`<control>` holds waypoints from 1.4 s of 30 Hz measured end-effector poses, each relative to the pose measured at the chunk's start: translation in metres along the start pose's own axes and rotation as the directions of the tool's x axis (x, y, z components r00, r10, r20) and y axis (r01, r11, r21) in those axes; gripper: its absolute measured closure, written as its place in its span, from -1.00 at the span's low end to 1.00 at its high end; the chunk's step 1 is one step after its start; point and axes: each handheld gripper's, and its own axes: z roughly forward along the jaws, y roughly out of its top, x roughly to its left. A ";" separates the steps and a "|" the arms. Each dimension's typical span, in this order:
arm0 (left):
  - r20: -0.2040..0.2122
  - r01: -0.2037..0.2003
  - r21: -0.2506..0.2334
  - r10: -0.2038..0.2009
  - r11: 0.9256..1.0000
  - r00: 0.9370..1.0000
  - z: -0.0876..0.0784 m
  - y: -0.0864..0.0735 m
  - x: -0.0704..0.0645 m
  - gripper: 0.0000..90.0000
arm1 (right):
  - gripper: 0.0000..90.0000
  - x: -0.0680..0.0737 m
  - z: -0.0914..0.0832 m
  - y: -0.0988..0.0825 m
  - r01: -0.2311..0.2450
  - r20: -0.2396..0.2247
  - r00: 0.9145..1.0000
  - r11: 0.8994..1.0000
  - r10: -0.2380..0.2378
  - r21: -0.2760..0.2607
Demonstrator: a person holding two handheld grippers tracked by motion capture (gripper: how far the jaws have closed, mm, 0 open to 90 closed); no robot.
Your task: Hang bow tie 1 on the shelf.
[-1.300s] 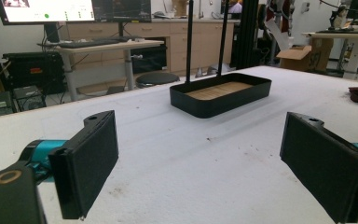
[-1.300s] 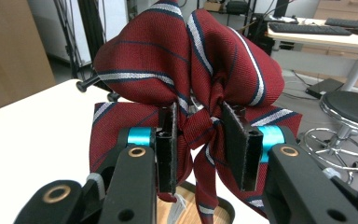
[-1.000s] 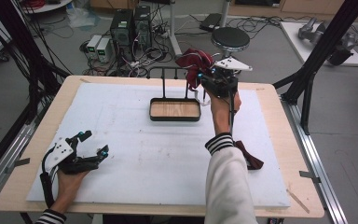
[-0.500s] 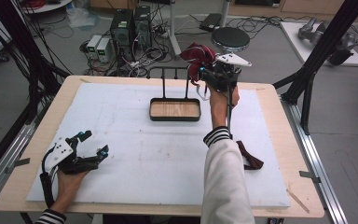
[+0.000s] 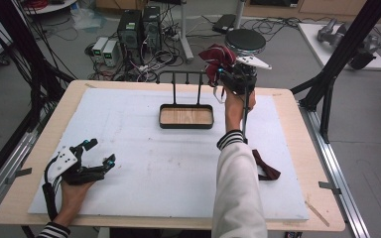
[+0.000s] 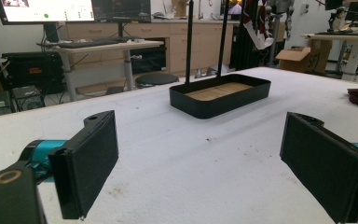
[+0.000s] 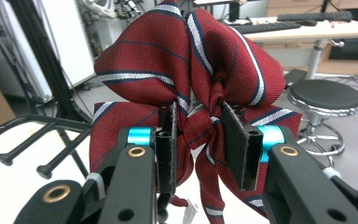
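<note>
Across the white table (image 5: pixel 129 129), your stand (image 5: pixel 186 94) sits upper centre; just right of its top bar, your right hand-held gripper (image 5: pixel 222 74) clamps the red bow tie (image 7: pixel 186 65), while your left hand-held gripper (image 5: pixel 96 153) rests apart, lower left.

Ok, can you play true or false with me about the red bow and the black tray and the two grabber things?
1. The right gripper squeezes a red striped bow. True.
2. The left gripper holds a bow too. False: its jaws are wide open with nothing between them.
3. The black tray has a wooden floor. True.
4. The tray is full of bows. False: nothing lies in it.
5. Another dark red bow lies on the white mat. True.
</note>
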 end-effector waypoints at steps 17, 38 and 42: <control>0.002 0.000 -0.001 0.000 1.000 1.000 0.000 0.000 0.000 -0.74 | 0.50 -0.021 0.000 -0.012 -0.080 0.074 0.995 0.992 0.073 0.093; 0.003 -0.003 -0.001 0.003 1.000 1.000 0.000 0.000 0.000 -0.74 | 0.41 -0.022 -0.003 -0.012 -0.029 0.101 0.995 0.987 0.013 0.159; 0.003 -0.003 -0.001 0.003 1.000 1.000 0.000 0.000 0.000 -0.74 | 0.40 -0.022 -0.005 -0.011 -0.027 0.102 0.995 0.987 0.011 0.158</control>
